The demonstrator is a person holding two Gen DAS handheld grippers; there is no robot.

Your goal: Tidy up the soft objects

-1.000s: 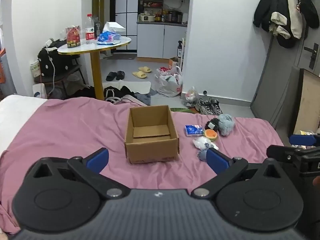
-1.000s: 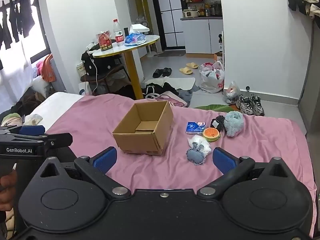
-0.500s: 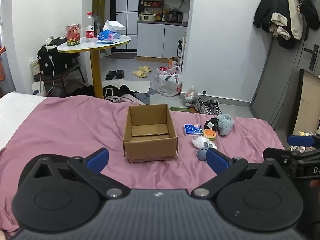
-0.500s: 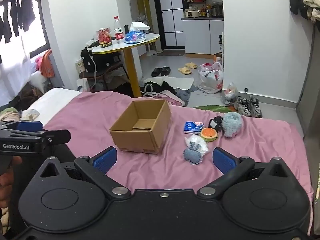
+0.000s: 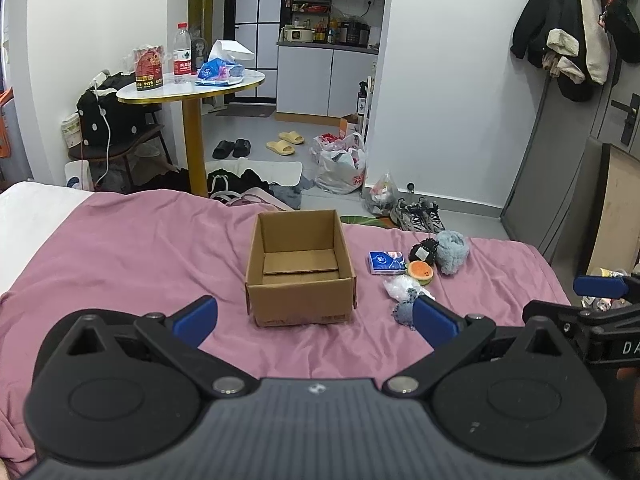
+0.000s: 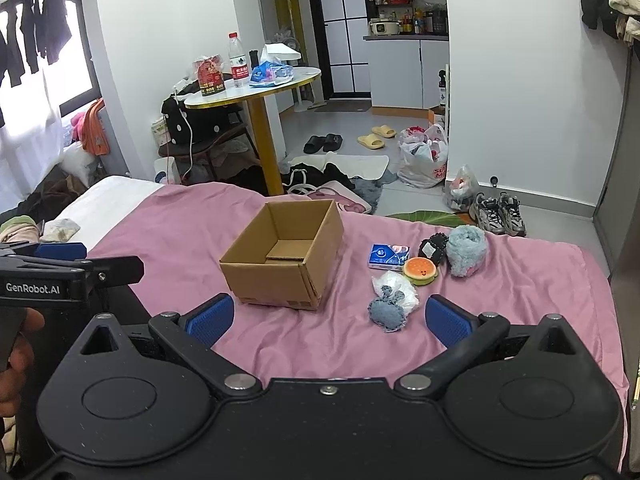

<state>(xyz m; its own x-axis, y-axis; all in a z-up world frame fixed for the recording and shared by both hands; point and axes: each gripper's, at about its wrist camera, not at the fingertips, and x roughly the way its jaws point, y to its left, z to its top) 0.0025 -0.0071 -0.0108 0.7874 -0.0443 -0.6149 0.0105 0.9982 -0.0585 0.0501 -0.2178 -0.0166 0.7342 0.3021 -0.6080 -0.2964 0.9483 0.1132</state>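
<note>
Here both grippers' jaws gape, released, before the upward-facing cardboard box (image 5: 301, 268).

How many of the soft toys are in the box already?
None yet. The cardboard box on the pink bedsheet looks empty inside. Nothing is in hand: the left gripper and right gripper are both open and hold nothing. All the work is left: the grey plush, clear bag, burger toy, tissue pack, black item and blue fluffy ball lie beside the box.
</note>
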